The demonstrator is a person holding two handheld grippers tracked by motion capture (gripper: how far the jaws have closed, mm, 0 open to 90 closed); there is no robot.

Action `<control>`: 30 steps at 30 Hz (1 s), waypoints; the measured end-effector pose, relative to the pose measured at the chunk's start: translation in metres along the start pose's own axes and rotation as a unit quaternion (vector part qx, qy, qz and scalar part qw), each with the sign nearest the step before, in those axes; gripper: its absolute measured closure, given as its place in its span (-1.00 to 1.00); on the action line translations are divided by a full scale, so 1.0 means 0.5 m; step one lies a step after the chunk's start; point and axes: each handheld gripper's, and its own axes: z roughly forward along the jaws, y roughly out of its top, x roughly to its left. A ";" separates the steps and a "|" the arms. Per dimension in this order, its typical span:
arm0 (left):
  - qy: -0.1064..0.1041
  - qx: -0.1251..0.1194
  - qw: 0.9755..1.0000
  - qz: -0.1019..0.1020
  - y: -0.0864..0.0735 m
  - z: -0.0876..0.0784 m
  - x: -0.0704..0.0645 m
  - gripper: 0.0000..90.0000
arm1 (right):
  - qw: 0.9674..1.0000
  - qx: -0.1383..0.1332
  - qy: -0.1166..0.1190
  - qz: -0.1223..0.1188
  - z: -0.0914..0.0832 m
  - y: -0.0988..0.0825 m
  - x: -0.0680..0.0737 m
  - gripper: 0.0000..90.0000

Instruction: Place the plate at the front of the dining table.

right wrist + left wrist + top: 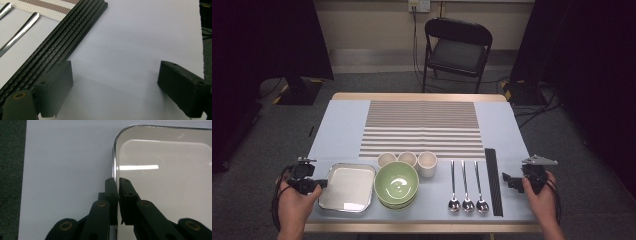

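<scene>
Square shiny metal tray (pixel 162 182): left gripper (pixel 117 181) pinches its near-left rim (nearer hand); right gripper (pixel 115 87) gapes, holding nothing.

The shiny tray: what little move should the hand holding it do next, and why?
Probably lift the tray a little by its edge. The left tool is shut on the tray's rim, one jaw outside and one inside, so the grip looks ready. The green bowl sits close beside the tray, so a small, straight lift seems safest. The right tool is open over bare cloth beside the chopsticks.
</scene>
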 end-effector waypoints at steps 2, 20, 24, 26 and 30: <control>0.008 0.005 1.000 0.009 0.003 0.000 -0.006 0.92 | 1.000 0.000 0.000 -0.001 0.000 0.000 0.000 -0.73; 0.006 -0.011 1.000 0.004 0.008 -0.010 -0.009 1.00 | 1.000 0.000 0.000 0.000 0.000 0.000 0.000 -0.73; 0.015 -0.025 0.999 0.017 0.005 -0.009 -0.003 0.69 | 1.000 0.000 0.000 0.000 0.000 0.000 0.000 -0.73; 0.000 -0.024 1.000 0.014 0.001 0.000 -0.002 0.69 | 1.000 0.000 0.000 -0.001 0.000 0.000 0.000 -0.73; 0.002 -0.008 0.999 0.035 0.000 0.022 -0.007 0.74 | 1.000 0.000 0.000 -0.001 0.000 0.000 -0.001 -0.73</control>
